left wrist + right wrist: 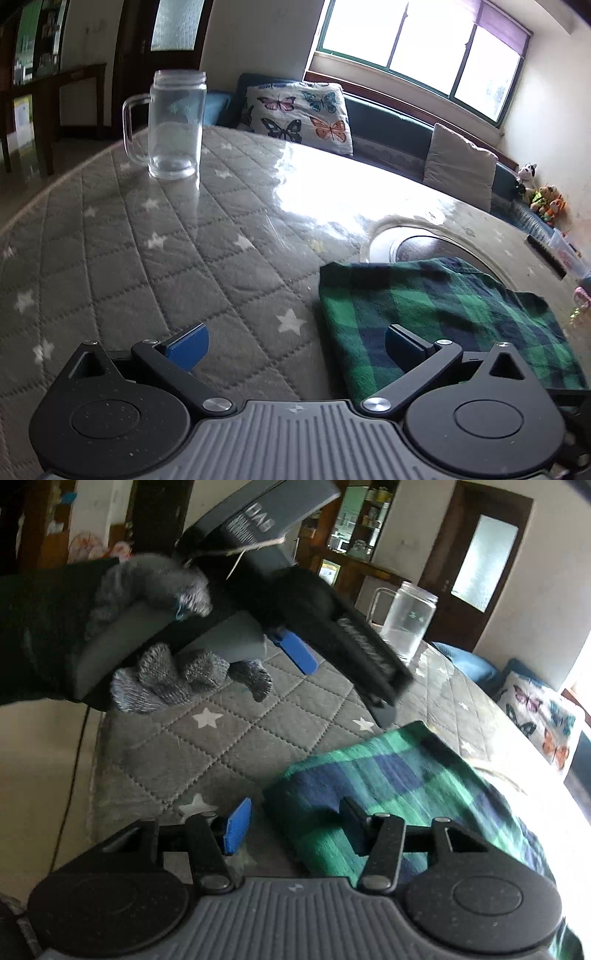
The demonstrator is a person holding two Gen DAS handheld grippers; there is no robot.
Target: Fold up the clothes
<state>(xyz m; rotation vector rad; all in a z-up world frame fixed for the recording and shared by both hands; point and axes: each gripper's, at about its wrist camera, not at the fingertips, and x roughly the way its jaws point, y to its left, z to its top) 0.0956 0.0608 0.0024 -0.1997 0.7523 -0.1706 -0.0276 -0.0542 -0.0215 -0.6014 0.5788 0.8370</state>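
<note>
A folded green and navy plaid garment [436, 314] lies flat on the grey quilted star-print table cover [184, 258]. My left gripper [295, 347] hovers open above the garment's left edge; its right finger is over the cloth and its left finger over bare cover. In the right wrist view the same plaid garment [388, 775] lies ahead. My right gripper [291, 825] is open over its near left corner, with nothing between its fingers. The left gripper [295, 653], held by a gloved hand [166, 679], hangs above the cover to the left of the garment.
A clear glass jar mug [177, 125] with a handle stands at the far left of the table. A bench with a butterfly cushion [299, 110] and a beige cushion [458, 166] runs under the window. Small items [561, 254] lie at the table's right edge.
</note>
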